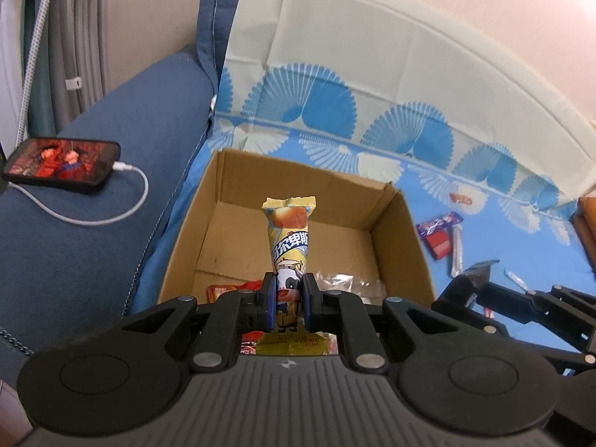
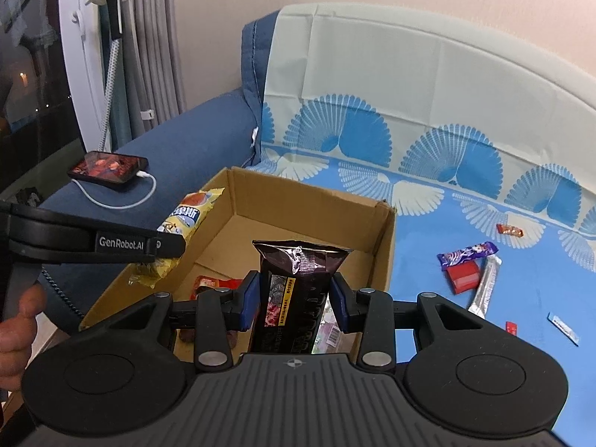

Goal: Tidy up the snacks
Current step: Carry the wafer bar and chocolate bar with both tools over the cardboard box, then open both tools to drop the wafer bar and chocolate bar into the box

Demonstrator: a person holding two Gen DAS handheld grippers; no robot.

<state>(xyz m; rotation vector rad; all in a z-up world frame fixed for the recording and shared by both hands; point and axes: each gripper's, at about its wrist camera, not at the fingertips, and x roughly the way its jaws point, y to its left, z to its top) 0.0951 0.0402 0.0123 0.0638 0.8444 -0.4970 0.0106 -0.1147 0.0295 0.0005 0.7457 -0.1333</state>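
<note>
My left gripper (image 1: 288, 300) is shut on a yellow snack packet (image 1: 288, 238) with a cow picture, held over the open cardboard box (image 1: 395, 223). It also shows in the right wrist view (image 2: 186, 219) at the box's left wall. My right gripper (image 2: 294, 298) is shut on a dark brown snack packet (image 2: 298, 283), above the box's (image 2: 383, 257) near side. A red packet (image 2: 212, 283) and clear wrappers (image 2: 331, 331) lie inside the box. Loose snacks lie on the blue cloth to the right: a purple bar (image 2: 467, 253), a red packet (image 2: 463, 277) and a silver stick (image 2: 484, 290).
A phone (image 1: 61, 162) on a white charging cable (image 1: 104, 212) lies on the blue sofa arm, left of the box. The sofa back carries a pale cloth (image 2: 409, 74). More small wrappers (image 2: 510, 229) lie on the blue cloth. An orange object (image 1: 586, 223) sits at the far right.
</note>
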